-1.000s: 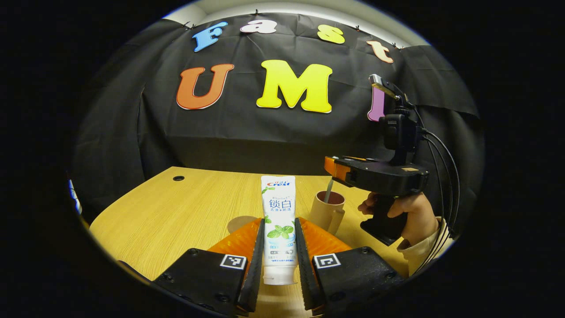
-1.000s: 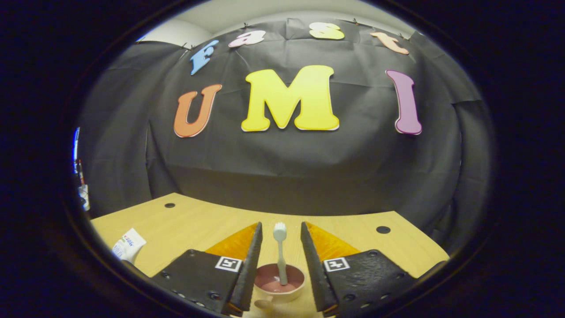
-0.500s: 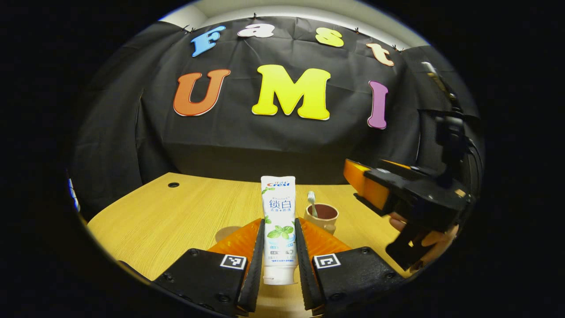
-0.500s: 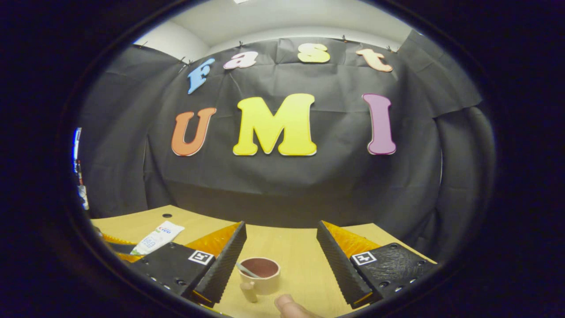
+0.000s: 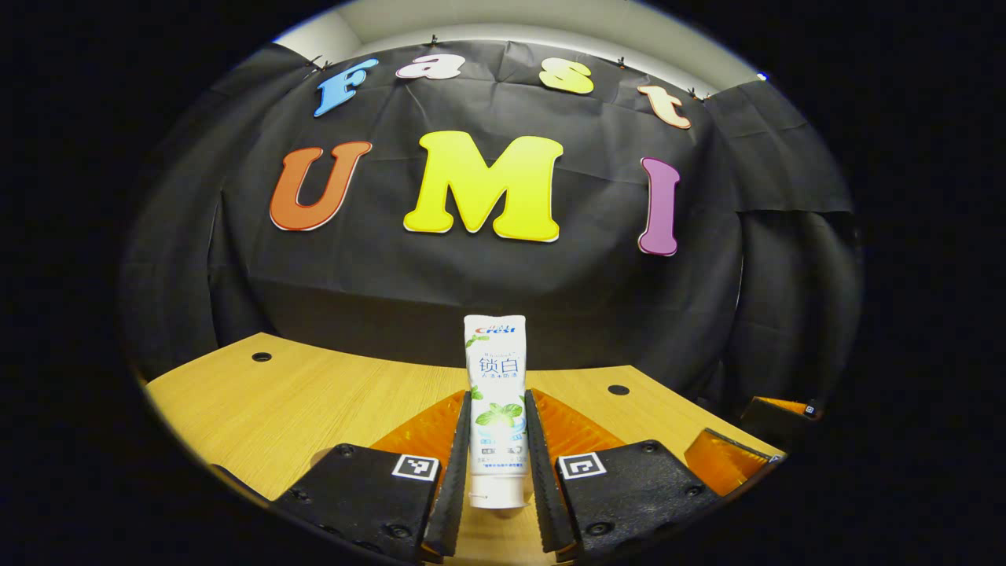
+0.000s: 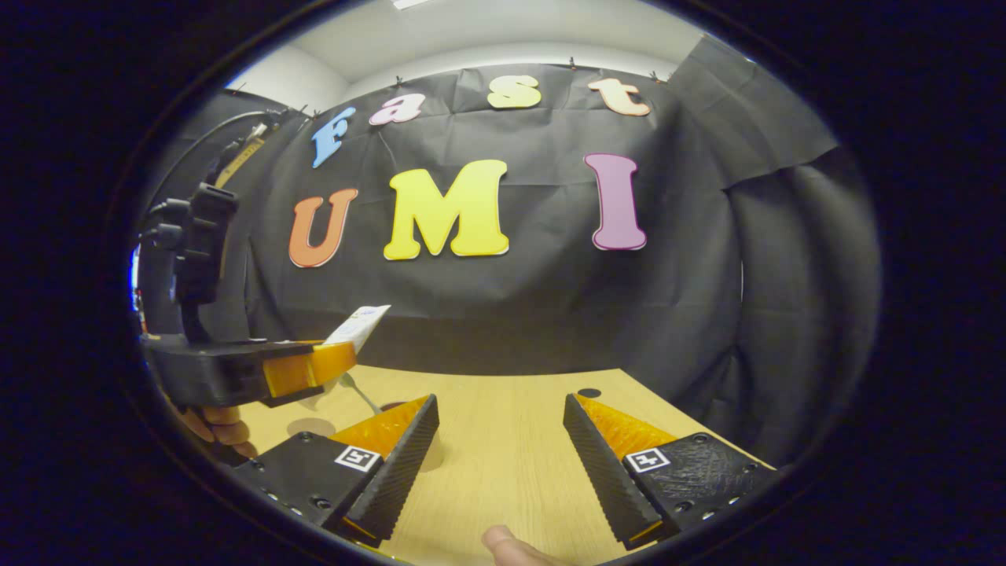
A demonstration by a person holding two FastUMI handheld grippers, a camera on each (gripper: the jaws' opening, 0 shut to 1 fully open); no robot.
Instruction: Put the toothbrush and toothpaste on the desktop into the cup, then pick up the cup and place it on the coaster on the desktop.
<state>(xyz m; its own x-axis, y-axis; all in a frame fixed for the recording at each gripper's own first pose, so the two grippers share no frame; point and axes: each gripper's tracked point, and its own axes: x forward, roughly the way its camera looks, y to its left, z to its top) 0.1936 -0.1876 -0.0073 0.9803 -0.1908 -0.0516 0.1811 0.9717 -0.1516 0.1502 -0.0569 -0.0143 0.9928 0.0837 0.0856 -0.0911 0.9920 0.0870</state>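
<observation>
My left gripper is shut on the white toothpaste tube, which stands upright between its fingers above the wooden desk. In the right gripper view that same left gripper hovers at the left, with the tube's end poking up and forward. Just below it the toothbrush leans up out of the cup, and the cup itself is almost wholly hidden behind a finger of my right gripper. My right gripper stands wide open over bare desk. The round brown coaster lies on the desk at the left.
A person's hand holds the left gripper's handle, and a fingertip shows at the bottom edge. The desk has cable holes near its far edge. Part of the right gripper sits at the lower right of the left gripper view.
My right gripper let go of the toothbrush into the cup, opened wide and drew back to the right. My left gripper carried the toothpaste rightward to above the cup.
</observation>
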